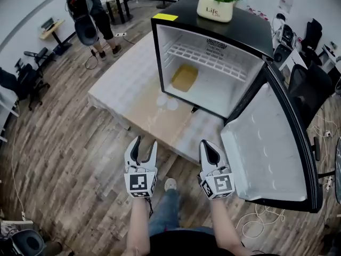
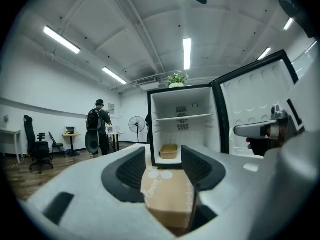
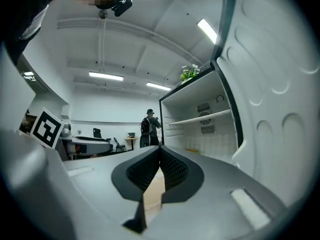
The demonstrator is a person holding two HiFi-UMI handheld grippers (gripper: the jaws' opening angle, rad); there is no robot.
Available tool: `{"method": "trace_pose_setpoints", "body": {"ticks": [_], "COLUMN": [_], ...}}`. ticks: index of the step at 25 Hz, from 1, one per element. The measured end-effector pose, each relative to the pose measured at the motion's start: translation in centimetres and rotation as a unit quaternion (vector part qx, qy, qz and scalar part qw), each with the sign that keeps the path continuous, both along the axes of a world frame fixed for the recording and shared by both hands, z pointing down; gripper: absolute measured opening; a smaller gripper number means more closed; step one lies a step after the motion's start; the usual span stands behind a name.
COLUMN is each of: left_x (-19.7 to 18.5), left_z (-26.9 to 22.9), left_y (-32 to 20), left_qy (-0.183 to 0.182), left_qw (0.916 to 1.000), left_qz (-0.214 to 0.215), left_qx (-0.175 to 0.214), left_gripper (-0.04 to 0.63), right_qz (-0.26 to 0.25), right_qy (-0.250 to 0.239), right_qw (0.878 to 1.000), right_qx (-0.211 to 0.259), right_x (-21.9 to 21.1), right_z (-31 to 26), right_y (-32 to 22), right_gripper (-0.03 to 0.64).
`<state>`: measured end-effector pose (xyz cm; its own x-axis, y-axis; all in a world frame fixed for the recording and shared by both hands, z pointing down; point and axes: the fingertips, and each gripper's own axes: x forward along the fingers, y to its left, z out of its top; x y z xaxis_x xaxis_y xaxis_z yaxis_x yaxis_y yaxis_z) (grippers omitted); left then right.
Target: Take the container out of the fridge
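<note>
Ceiling strip lights (image 2: 187,53) give bright, even light, glaring near 12 o'clock in the left gripper view. Fisheye distortion bends every edge; gripper-view corners go black.

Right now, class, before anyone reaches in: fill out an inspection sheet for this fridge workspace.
Surface: low pale platform with the fridge on it, door open.
Job's things: tan container on the fridge floor, untouched.
Clutter: potted plant and yellow note on the fridge top.
Grippers: left gripper open, right gripper shut, both empty, short of the fridge.
Cables: loose cables on the floor beside the door.
Surroundings: person standing far off, office chairs.
</note>
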<state>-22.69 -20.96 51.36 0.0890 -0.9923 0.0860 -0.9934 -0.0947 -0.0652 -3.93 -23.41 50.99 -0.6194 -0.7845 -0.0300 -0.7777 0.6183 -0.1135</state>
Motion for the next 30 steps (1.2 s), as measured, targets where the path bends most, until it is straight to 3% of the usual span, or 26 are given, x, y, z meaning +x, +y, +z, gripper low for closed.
{"method": "trace_pose_setpoints", "body": {"ticks": [5, 12, 19, 25, 30], "left_x": [-2.6, -1.5, 2.4, 4.8, 5.7], "left_z": [0.7, 0.5, 1.6, 3.9, 5.5], "left_y": [-10.0, -19.3, -24.0, -26.5, -28.6], "left_qy": [-0.009, -0.027, -0.082, -0.12, -0.179], "left_qw": [0.999, 0.9921, 0.9754, 0.9571, 0.9398], "left_qz": [0.041, 0.119, 0.199, 0.251, 0.27], "left_qx": [-0.016, -0.028, -0.048, -0.08, -0.109], "left_gripper": [0.218, 0.218, 0.218, 0.222, 0.216], "right_qz": [0.028, 0.064, 0.089, 0.057, 0.035], "right_qy": [0.01, 0.03, 0.033, 0.051, 0.054], "right_qw": [1.0, 0.997, 0.995, 0.997, 0.998], "right_qx": [-0.004, -0.006, -0.013, -0.016, -0.016], "right_x": [-2.8, -3.6, -2.0, -2.3, -2.8], "right_z": [-0.3, -1.1, -1.3, -1.0, -1.2], "right_y": [-8.4, -14.7, -16.3, -16.3, -16.6], "right_gripper": [0.0, 0.0, 0.0, 0.0, 0.0]}}
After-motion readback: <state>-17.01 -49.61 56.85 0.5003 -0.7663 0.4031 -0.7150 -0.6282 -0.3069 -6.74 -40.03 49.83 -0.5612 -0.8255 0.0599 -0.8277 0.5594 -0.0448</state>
